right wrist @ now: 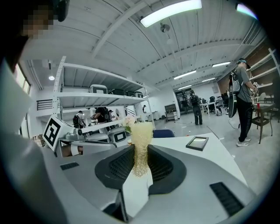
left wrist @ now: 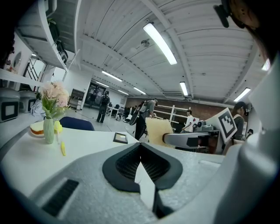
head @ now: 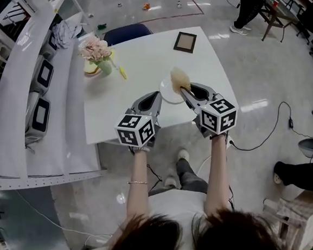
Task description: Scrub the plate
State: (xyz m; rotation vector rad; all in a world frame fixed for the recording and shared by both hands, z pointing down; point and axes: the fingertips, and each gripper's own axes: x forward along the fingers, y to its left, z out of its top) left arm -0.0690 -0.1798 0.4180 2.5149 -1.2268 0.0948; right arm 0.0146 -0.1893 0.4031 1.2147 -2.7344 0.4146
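Grey left gripper (head: pixel 158 94) and right gripper (head: pixel 182 90) bear black-and-white marker cubes (head: pixel 136 130).

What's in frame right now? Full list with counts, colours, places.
table: 1, white, centre of head view
plate: 1, white, near the table's front edge
scrub pad: 1, pale yellow, over the plate
picture frame: 1, dark, far side of the table
vase of flowers: 1, pale green with pink blooms, table's far left
pen: 1, yellow, right of the vase
chair: 1, blue, behind the table
shelving: 1 unit, white, left of the table
bystanders: several, background
left gripper: 1, grey, jaws together, empty
right gripper: 1, grey, clamping the scrub pad
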